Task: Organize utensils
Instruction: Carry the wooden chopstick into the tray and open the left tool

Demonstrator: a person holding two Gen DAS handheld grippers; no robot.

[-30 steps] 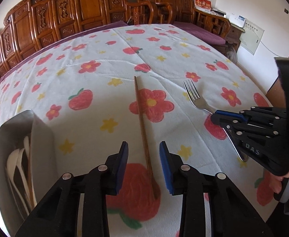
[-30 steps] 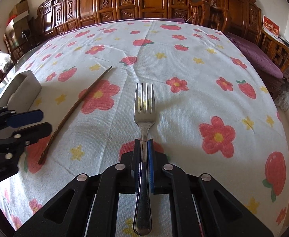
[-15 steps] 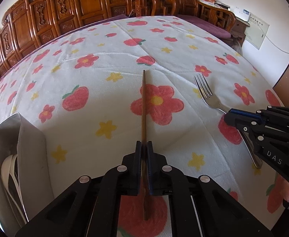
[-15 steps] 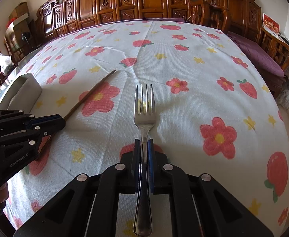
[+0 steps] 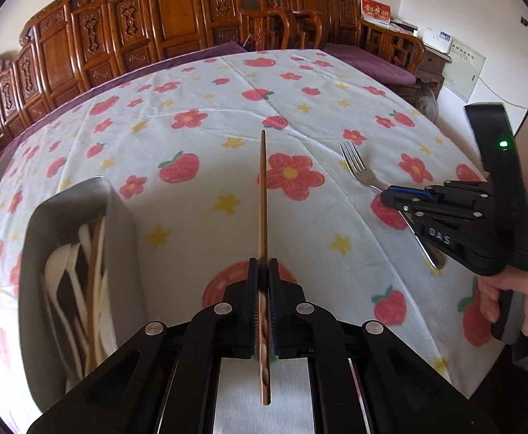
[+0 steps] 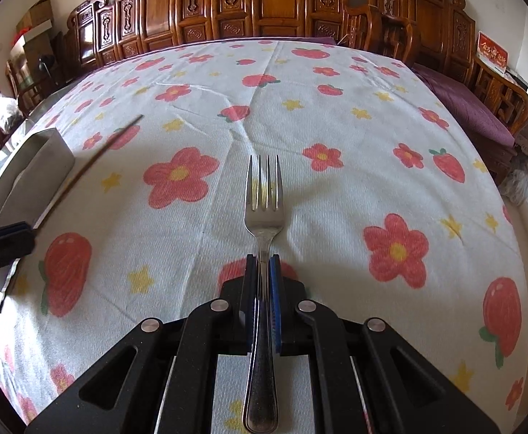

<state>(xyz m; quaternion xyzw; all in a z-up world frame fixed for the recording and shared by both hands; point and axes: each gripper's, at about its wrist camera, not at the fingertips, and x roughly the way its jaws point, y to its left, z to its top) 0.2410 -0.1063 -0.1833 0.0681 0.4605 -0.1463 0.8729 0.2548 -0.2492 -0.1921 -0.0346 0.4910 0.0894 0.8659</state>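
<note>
Left gripper [image 5: 262,271] clamped tight on a slim brown wooden chopstick [image 5: 262,195], shaft running straight out ahead above the tablecloth [image 5: 191,217]. Right gripper [image 6: 262,271] pinched shut on the polished steel fork [image 6: 264,217], four tines pointing away, rounded handle end hanging back between the black arms. Soft white cloth, waffle-textured, printed with red flowers, strawberries and yellow stars. Near the table's left edge, a dull metal box-shaped holder [image 5: 119,238]: only the left wrist view looks inside, at pale spoons [image 5: 68,282] heaped in there. From the right wrist view, just its flat closed wall [image 6: 36,170]. Only from the left, a hand [image 5: 516,307] wrapped round the right handle.
</note>
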